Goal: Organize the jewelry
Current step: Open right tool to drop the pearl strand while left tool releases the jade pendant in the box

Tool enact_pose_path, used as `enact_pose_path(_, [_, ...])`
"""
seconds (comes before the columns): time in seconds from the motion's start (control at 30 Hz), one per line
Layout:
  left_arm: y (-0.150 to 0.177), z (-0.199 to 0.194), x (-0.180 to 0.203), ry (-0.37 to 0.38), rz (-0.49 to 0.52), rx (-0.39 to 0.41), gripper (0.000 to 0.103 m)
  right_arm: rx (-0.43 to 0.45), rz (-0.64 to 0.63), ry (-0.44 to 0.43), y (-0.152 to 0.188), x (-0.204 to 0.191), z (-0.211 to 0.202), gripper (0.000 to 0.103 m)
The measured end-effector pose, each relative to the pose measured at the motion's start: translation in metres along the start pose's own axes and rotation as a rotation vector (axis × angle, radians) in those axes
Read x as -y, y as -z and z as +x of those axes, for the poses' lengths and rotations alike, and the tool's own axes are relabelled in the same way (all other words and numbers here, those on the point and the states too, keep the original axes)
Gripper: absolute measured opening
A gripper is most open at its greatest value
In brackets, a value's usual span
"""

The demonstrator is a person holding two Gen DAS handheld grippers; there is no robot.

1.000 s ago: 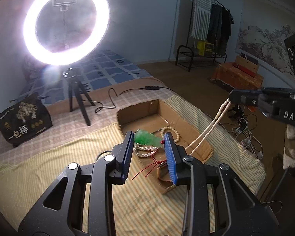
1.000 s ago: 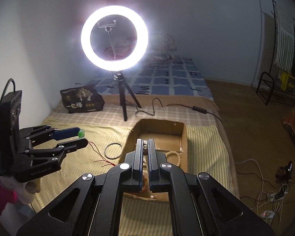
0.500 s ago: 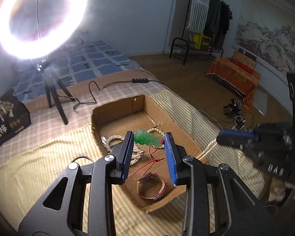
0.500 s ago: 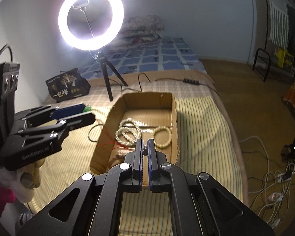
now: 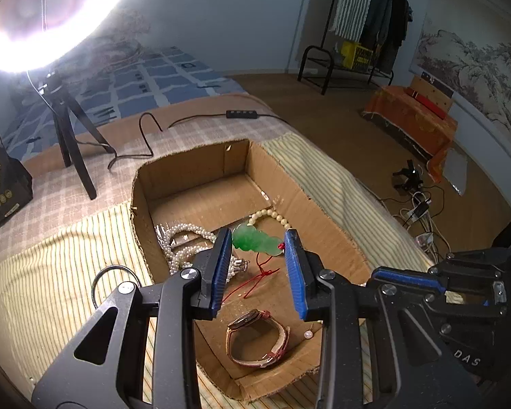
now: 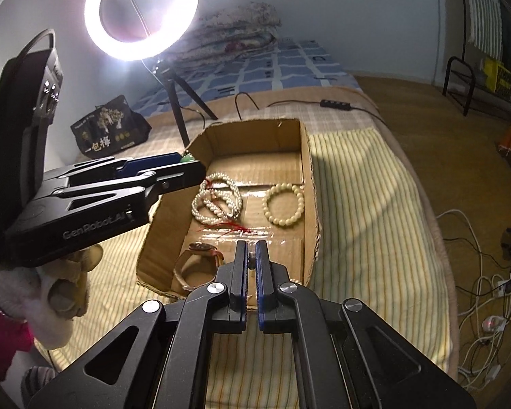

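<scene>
I see my left gripper [image 5: 257, 243] clamp a glossy carved green pendant [image 5: 254, 240] with red cord over the open corrugated cardboard box [image 5: 190, 167]. My right gripper [image 6: 252, 260], marked "DAS", pinches a small pale bead [image 6: 252, 260]. Inside lie coiled white pearl strands [image 6: 217, 200], a cream beaded bracelet [image 6: 283, 205] and a leather-strapped wristwatch [image 5: 257, 338]. The left housing reads "GenRobot.AI".

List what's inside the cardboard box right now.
Inside the cardboard box: pearl strands, a cream bead bracelet, a watch, red cord, a loose bead. The grippers cover part of the floor.
</scene>
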State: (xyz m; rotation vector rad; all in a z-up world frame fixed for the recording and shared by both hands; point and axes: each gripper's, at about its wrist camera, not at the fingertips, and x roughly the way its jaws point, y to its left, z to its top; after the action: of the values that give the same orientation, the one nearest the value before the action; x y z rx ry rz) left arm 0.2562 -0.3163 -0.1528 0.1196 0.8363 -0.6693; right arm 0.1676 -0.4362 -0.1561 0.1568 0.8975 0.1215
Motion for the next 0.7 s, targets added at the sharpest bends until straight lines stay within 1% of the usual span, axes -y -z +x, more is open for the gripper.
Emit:
enact_pose_path(0.23, [0.005,0.013,-0.003,-0.011,-0.006,-0.032,0.032,-0.035,0.028,0.005,0.010,0.006,0.017,0.003])
enact_pose_path(0.5, [0.006,0.021,-0.004,-0.012,-0.021,-0.056,0.032,-0.056,0.029,0.010,0.014,0.008,0.022,0.003])
enact_pose_path(0.57, [0.006,0.022,-0.005,-0.013,-0.025,-0.061,0.032,-0.057,0.029,0.013,0.013,0.007,0.022,0.013])
enact_pose_path(0.63, [0.006,0.023,-0.005,-0.013,-0.029,-0.065,0.032,-0.052,0.029,0.017,0.014,0.007,0.021,0.034])
enact_pose_path(0.67, [0.006,0.024,-0.006,-0.011,-0.031,-0.067,0.033,-0.045,0.027,0.020,0.014,0.007,0.020,0.038])
enact_pose_path(0.7, [0.006,0.024,-0.006,-0.010,-0.033,-0.071,0.037,-0.043,0.027,0.025,0.014,0.006,0.020,0.043])
